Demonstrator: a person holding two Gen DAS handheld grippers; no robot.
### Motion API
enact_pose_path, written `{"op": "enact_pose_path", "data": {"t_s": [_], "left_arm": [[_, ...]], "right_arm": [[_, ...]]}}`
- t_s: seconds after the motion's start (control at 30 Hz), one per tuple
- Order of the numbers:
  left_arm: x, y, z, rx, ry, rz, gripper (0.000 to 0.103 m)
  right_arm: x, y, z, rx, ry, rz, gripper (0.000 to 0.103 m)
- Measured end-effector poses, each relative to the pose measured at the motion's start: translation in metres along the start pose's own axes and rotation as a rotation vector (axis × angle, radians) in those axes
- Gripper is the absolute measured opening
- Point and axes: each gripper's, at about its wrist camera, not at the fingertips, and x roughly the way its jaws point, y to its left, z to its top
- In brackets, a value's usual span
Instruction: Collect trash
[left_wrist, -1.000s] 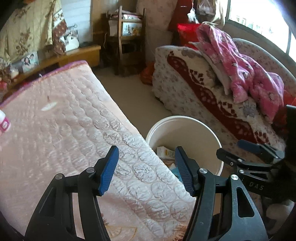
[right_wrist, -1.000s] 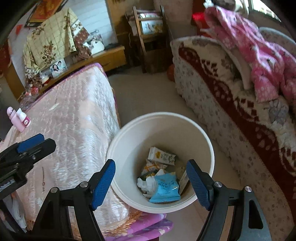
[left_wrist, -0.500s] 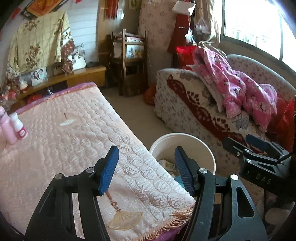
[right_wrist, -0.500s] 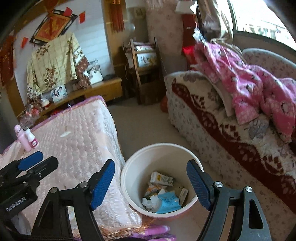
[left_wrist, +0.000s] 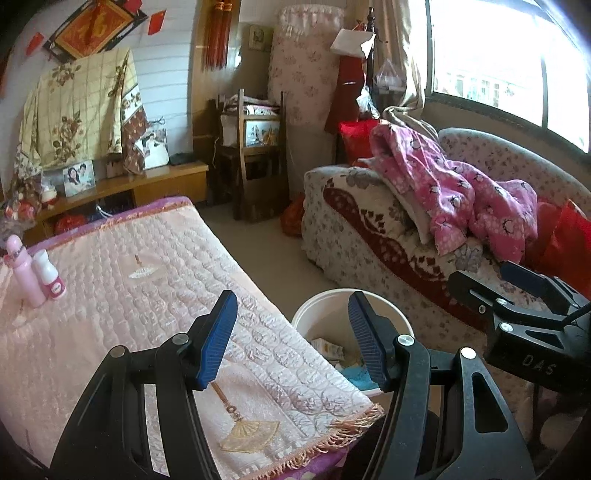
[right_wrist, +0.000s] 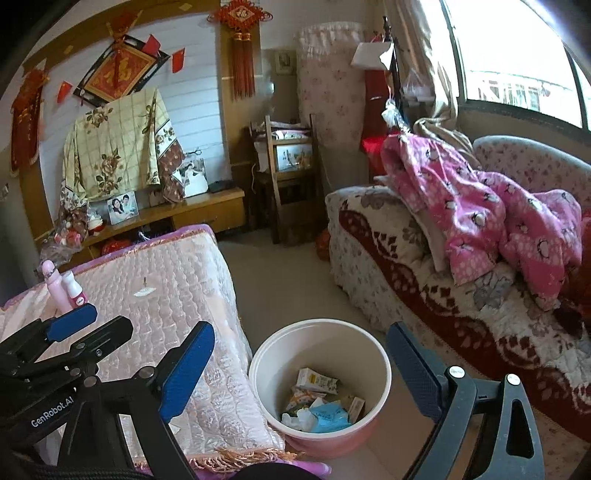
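Both tongs (left_wrist: 288, 341) (right_wrist: 299, 373) gape empty, right just widened, over quilted table (left_wrist: 110, 295) and bucket (right_wrist: 384, 369).

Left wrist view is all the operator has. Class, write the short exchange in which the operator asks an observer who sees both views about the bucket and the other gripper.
Operator: The table cover and my own finger hide most of the bucket. What is in it?
Observer: In the right wrist view a small carton, a blue wrapper and crumpled white paper lie at the bottom.
Operator: I see the right gripper only from the side. Is it carrying anything?
Observer: No. Its jaws have just been opening and stand wide, with nothing between them.
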Motion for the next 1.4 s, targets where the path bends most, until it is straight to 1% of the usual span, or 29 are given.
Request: {"op": "enact_pose_path", "data": {"t_s": [0.4, 1.33, 1.4], "left_arm": [[-0.012, 0.003, 0.0, -0.011, -0.017, 0.003, 0.061], [-0.013, 0.004, -0.004, -0.007, -0.006, 0.007, 0.061], [-0.013, 0.003, -0.004, -0.003, -0.004, 0.015, 0.061]], "right_arm": [[-0.012, 0.005, 0.002, -0.008, -0.011, 0.007, 0.093], [-0.008, 0.003, -0.005, -0.017, 0.011, 0.016, 0.094], [-0.008, 0.003, -0.005, -0.017, 0.011, 0.016, 0.094]]}}
